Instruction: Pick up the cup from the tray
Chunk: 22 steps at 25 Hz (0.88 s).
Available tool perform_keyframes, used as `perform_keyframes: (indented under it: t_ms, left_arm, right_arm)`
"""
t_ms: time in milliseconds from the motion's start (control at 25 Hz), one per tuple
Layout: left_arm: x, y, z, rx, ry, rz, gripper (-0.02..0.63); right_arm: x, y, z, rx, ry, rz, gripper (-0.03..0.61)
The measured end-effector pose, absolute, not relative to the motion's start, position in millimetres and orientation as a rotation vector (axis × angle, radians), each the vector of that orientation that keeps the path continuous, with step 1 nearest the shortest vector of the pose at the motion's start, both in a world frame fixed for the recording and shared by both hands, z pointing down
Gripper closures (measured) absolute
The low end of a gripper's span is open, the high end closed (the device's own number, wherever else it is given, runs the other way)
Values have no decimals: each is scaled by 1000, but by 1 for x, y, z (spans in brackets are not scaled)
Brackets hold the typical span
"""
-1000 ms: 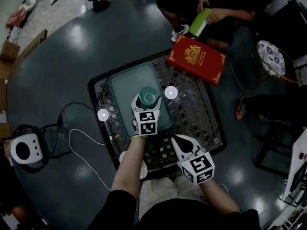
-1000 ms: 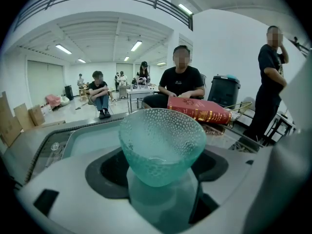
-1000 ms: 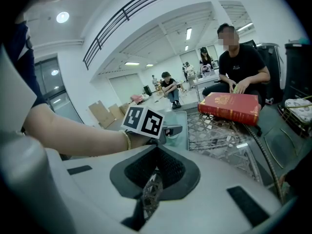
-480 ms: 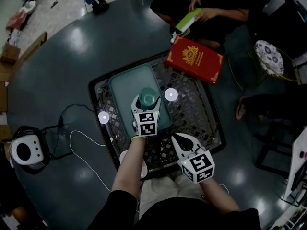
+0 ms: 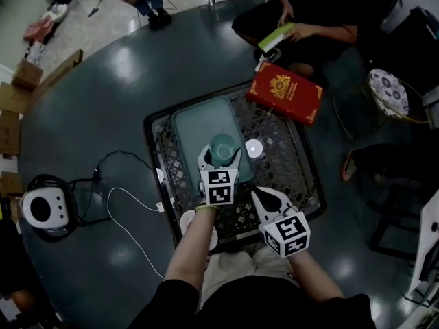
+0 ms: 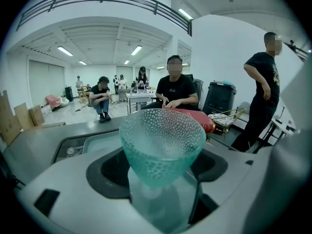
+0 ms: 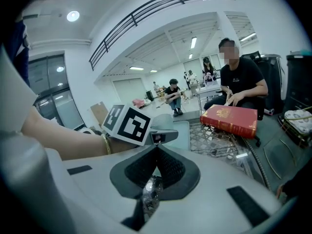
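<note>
Cup (image 6: 162, 145) upright, long axis vertical, mouth up, narrowing toward its base; translucent teal glass with a dimpled surface. Left gripper (image 5: 221, 153) fingers (image 6: 109, 174) clamp its lower body over the near right corner of the smooth teal tray (image 5: 195, 125), which sits on a black lattice crate (image 5: 288, 170) on the dark round desk (image 5: 103, 115). Right gripper (image 7: 157, 152) fingers are pressed together, empty.

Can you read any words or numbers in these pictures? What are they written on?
No words or numbers can be read here.
The red box: only a gold emblem; any lettering is too small to read.
The cubes on the left gripper and right gripper: black-and-white square markers, no letters or numbers.
The cup: bumps only, no print.
</note>
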State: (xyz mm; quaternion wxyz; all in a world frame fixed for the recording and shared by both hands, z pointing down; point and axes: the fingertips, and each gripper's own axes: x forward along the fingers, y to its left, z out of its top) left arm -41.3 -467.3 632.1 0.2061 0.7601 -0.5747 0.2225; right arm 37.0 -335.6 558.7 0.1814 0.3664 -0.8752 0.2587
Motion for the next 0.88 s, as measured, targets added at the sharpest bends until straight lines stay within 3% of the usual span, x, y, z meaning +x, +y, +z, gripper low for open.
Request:
perform_keyframes:
  t_ms: [880]
  left_arm:
    - [-48,-345,527,2115,-1613,487,241]
  right_arm:
    - [38,-317,516,1039,-2531,579,569]
